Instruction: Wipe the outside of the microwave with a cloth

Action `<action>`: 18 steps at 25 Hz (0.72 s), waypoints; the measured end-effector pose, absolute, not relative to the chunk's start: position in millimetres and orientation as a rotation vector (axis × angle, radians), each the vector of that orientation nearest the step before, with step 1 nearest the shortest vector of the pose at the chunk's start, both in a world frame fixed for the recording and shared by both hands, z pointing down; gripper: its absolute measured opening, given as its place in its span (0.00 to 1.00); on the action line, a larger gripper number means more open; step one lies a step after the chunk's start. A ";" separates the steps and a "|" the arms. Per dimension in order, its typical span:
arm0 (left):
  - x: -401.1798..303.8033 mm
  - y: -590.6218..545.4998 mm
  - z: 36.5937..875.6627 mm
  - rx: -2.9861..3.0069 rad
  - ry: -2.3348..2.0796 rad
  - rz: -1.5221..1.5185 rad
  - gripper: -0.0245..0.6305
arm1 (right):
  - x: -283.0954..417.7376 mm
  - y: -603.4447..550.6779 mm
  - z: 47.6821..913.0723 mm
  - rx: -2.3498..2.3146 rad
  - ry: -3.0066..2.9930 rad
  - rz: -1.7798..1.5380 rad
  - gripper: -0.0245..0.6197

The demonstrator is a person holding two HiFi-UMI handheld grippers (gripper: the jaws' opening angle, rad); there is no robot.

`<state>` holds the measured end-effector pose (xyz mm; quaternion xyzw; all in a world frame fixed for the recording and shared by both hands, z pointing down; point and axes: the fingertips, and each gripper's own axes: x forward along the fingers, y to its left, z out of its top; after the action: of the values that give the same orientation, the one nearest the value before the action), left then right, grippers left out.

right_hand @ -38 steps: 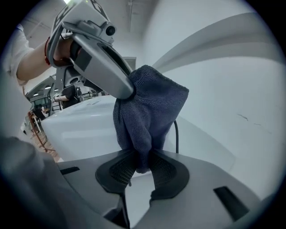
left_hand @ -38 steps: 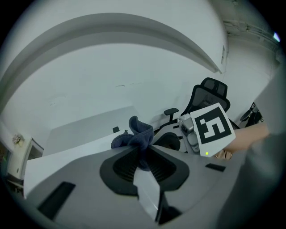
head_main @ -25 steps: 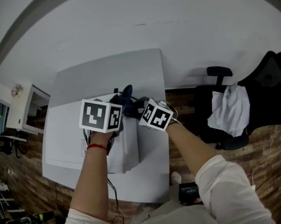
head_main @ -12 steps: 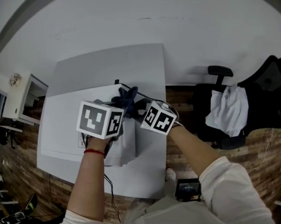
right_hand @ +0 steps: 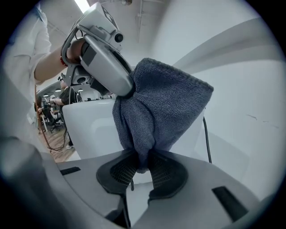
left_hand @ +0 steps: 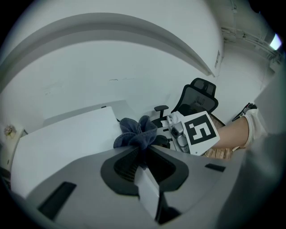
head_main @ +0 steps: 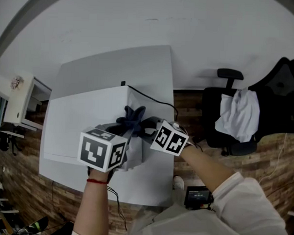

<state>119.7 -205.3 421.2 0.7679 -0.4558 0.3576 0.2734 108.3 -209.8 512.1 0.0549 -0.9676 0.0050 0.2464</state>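
Observation:
The white microwave [head_main: 83, 121] stands on a pale grey table [head_main: 115, 69], seen from above. A dark blue cloth [head_main: 132, 120] lies bunched on the microwave's top near its right edge. My left gripper [head_main: 119, 134] and my right gripper [head_main: 147, 129] both pinch it from the near side, close together. In the left gripper view the cloth [left_hand: 136, 132] rises out of the left gripper [left_hand: 142, 154], with the microwave top [left_hand: 58, 138] behind. In the right gripper view the cloth [right_hand: 161, 107] hangs into the right gripper [right_hand: 140, 166], pressed between its pads.
A black power cord [head_main: 155, 99] runs off the microwave's back right corner. A black office chair [head_main: 233, 138] with a white garment [head_main: 239, 114] stands to the right on the wooden floor. A small white cabinet [head_main: 21, 106] is at the left. A black device [head_main: 197, 197] lies by my feet.
Both grippers have dragged the cloth from the microwave's back edge toward me across its top. The grips have not changed.

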 end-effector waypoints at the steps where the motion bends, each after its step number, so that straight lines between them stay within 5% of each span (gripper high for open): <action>1: 120.0 -199.8 420.8 2.066 -1.225 0.957 0.11 | 109.2 -204.7 511.6 0.146 -2.645 0.019 0.17; 18: 125.8 -114.9 418.6 2.059 -1.154 0.981 0.11 | 113.3 -108.3 507.8 -0.028 -2.668 0.063 0.17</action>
<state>125.8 -114.9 418.6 0.7713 -0.4324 0.3674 0.2884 113.3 -108.3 507.8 -0.0101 -0.9719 0.0229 0.2341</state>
